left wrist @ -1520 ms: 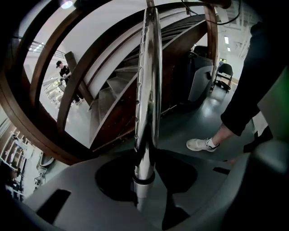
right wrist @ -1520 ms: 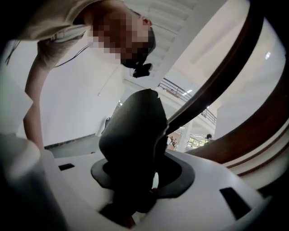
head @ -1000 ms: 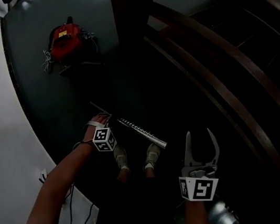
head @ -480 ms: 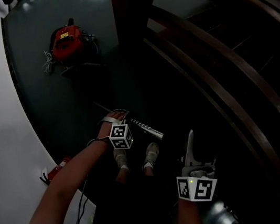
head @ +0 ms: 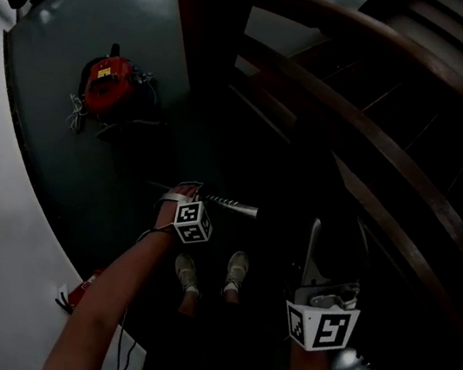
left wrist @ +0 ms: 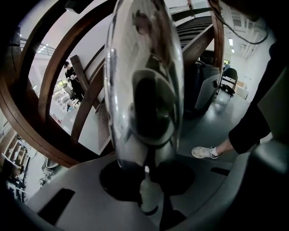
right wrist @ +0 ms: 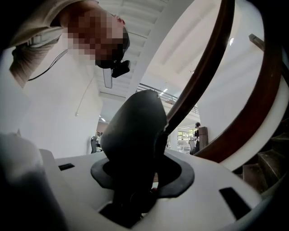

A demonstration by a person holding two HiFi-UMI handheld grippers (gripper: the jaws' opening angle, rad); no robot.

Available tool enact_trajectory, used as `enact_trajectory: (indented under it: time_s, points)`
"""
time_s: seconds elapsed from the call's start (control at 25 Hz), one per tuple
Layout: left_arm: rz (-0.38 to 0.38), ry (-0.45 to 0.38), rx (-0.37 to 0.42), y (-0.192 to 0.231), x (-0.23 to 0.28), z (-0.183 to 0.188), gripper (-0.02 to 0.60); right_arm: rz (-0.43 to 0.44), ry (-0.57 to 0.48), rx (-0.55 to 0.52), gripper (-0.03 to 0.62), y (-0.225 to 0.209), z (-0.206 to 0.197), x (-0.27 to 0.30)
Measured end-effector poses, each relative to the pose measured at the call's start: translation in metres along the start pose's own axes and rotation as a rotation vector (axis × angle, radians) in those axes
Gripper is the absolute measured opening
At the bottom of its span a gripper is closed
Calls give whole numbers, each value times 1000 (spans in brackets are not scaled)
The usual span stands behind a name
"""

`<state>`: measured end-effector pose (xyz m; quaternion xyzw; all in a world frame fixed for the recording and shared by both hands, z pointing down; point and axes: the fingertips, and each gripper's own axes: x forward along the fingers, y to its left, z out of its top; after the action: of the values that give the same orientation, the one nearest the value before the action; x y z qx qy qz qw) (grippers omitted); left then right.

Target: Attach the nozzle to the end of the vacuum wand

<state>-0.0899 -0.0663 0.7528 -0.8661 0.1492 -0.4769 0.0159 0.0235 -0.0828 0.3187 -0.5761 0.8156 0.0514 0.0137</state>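
The shiny silver vacuum wand (head: 235, 206) lies slanted, low over the dark floor in front of the person's shoes. My left gripper (head: 197, 195) is shut on its left part. In the left gripper view the wand (left wrist: 140, 81) runs up the middle as a polished tube from between the jaws of the left gripper (left wrist: 145, 173). My right gripper (head: 333, 241) is raised at the right. One pale finger (head: 312, 248) shows against the dark stairs. In the right gripper view a dark grey rounded nozzle (right wrist: 133, 131) sits clamped in the right gripper (right wrist: 143, 182).
A red vacuum cleaner body (head: 108, 82) with its hose lies on the floor at the far left. Curved wooden stair rails (head: 370, 146) and dark steps fill the right and top. The person's shoes (head: 236, 270) stand between the arms. A red object (head: 78, 289) lies by the white wall.
The left gripper has moved right along the wand and lifted it; less of the wand shows beyond the hand. The right gripper has risen, so its two spread fingers no longer both show.
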Motion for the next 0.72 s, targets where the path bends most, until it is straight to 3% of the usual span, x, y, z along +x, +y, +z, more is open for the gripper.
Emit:
enact_trajectory:
  time_s: [0.32, 0.72]
  points:
    - [18, -16, -11, 16, 2, 10, 91, 61, -2, -124, 169, 17, -22, 35]
    - [9, -23, -31, 11, 7, 8, 91, 45, -9, -148, 169, 26, -26, 43]
